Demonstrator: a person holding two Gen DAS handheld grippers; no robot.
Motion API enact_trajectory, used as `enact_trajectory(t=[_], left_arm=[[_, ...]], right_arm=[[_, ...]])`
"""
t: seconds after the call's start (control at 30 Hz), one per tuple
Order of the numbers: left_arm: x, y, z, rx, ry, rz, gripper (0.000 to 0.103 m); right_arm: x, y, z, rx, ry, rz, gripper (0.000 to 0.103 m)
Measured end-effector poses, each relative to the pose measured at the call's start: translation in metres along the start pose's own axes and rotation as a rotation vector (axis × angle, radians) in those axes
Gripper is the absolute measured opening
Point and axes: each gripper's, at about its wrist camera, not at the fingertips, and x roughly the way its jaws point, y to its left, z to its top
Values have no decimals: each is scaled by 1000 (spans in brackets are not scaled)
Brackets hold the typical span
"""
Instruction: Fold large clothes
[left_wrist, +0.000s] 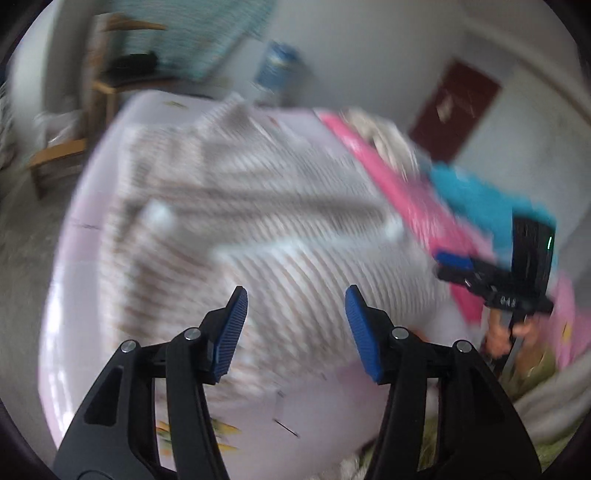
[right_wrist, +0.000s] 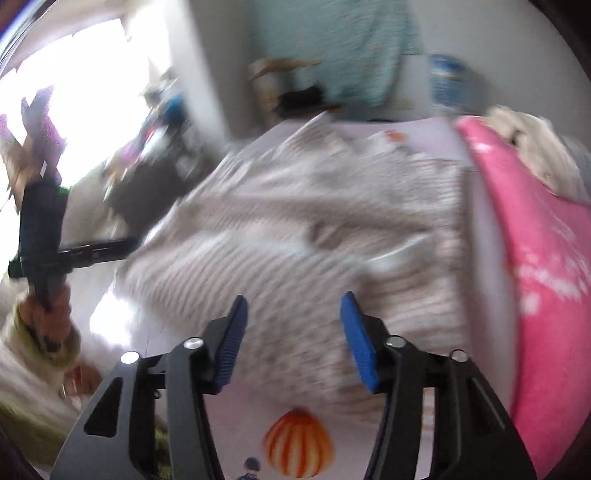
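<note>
A large striped garment (left_wrist: 258, 229), beige and white, lies spread and creased on a pale pink bed sheet (left_wrist: 74, 295). My left gripper (left_wrist: 295, 332) hovers over its near part, jaws apart, blue pads (left_wrist: 231, 336) clear of the cloth, nothing between them. The right gripper's body (left_wrist: 517, 273) shows at the right of that view, held by a hand. In the right wrist view the same garment (right_wrist: 295, 240) fills the middle, and my right gripper (right_wrist: 291, 339) stands open above its near edge, holding nothing. The left gripper's body (right_wrist: 44, 236) appears at the far left. Both views are motion-blurred.
A pink blanket (right_wrist: 546, 277) runs along the bed's right side, with a blue cloth (left_wrist: 480, 192) and beige clothes (right_wrist: 532, 147) on it. A wooden chair (left_wrist: 107, 85) and a blue-white container (left_wrist: 277, 66) stand beyond the bed. An orange pumpkin print (right_wrist: 297, 443) marks the sheet.
</note>
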Motion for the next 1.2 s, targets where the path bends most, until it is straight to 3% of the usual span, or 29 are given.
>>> enact_trajectory(t=[0.07, 0.13, 0.27, 0.37, 0.43, 0.5, 0.53, 0.63, 0.73, 0.87, 0.93, 1.13, 1.2], left_arm=[[28, -11, -12, 36, 86, 103, 53], [48, -6, -21, 25, 136, 188, 54], [45, 3, -23, -8, 95, 179, 53], [23, 12, -25, -30, 61, 240, 52], [-1, 27, -32, -99, 40, 190, 52], [-16, 34, -38, -141, 32, 135, 55], [-22, 36, -44, -152, 32, 121, 59], [-30, 41, -65, -212, 53, 105, 62], [-27, 63, -80, -339, 54, 116, 63], [-34, 106, -90, -588, -67, -16, 65], [-32, 120, -88, -649, -106, -71, 65], [-21, 129, -81, -725, -152, -85, 62], [-17, 125, -79, -716, -153, -42, 49]], right_arm=[[23, 7, -5, -21, 65, 17, 39], [50, 8, -12, -28, 139, -26, 38], [65, 10, -13, -41, 171, -73, 38], [44, 5, -13, 5, 157, -99, 38], [20, -2, -21, 59, 128, -79, 41], [-3, -14, -32, 132, 107, -55, 54], [-11, -17, -37, 160, 103, -49, 56], [-25, -33, -59, 281, 131, -16, 61], [-23, -49, -78, 396, 154, -21, 61], [-22, -78, -93, 575, 127, -18, 61], [-18, -91, -96, 661, 95, -1, 61], [-8, -112, -95, 840, -22, 52, 61], [-4, -116, -95, 881, -56, 49, 61]])
